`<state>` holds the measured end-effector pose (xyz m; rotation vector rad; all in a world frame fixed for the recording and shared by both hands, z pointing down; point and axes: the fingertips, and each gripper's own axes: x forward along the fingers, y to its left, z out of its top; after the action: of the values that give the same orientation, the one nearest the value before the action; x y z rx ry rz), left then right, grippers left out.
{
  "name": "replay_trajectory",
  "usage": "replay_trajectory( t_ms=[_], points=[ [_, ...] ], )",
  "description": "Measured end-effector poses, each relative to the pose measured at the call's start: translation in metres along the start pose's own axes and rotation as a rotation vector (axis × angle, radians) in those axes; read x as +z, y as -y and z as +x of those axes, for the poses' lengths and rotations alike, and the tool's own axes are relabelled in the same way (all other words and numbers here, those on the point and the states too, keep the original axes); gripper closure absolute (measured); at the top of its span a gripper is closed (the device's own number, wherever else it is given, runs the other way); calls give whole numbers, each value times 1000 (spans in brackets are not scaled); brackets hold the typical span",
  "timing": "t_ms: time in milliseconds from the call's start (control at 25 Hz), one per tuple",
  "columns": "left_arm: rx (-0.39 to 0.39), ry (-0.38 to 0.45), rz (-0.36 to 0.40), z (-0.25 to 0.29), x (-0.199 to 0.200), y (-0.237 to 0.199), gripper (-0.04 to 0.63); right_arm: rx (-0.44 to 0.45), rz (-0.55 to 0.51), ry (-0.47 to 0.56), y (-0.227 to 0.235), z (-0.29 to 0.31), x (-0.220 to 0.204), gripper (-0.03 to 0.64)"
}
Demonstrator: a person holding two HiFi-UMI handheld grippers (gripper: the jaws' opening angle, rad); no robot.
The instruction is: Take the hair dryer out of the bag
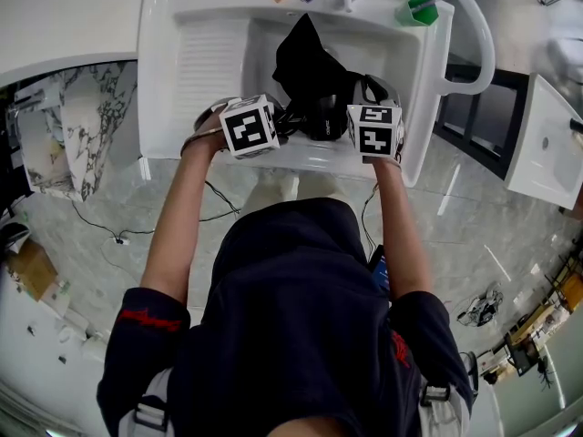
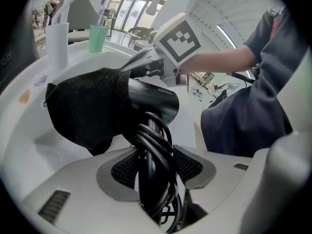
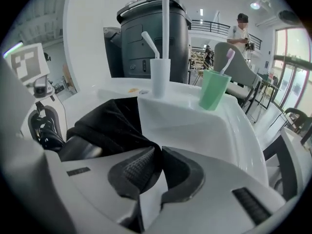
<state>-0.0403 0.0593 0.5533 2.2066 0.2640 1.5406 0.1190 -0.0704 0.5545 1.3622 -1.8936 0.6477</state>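
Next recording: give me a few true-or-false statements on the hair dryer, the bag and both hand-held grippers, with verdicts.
1. The left hand-held gripper clamps the hair dryer by its handle. True.
2. The right hand-held gripper is open and empty. False: it pinches the black bag.
3. The hair dryer is wholly out of the bag. False: the bag covers its front end.
4. A green cup stands on the sink rim. True.

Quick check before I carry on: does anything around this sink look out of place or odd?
Only this: the hair dryer and its black bag are down in the sink basin, an odd spot for an electric appliance. Nothing looks spilled, and the green cup stands upright on the rim.
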Motion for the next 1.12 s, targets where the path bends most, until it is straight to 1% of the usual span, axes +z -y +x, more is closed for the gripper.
replay_trajectory(
  t_ms=[200, 440, 640, 880, 1040, 1120],
  points=[
    [5, -15, 7, 2, -2, -2, 374, 24, 42, 35, 3, -7, 7, 572],
    [12, -1, 12, 1, 0, -1, 374, 21, 96, 51, 8, -12, 3, 572],
    [28, 15, 8, -3, 1, -1, 374, 9, 98, 46, 7, -14, 1, 572],
    [83, 42, -50, -12, -3, -4, 374, 8, 113, 38, 6, -17, -2, 572],
    [107, 147, -128, -16, 3, -8, 374, 10, 125, 26, 7, -17, -7, 572],
    [128, 176, -160, -19, 2, -11, 374, 13, 121, 25, 5, -17, -6, 572]
  ],
)
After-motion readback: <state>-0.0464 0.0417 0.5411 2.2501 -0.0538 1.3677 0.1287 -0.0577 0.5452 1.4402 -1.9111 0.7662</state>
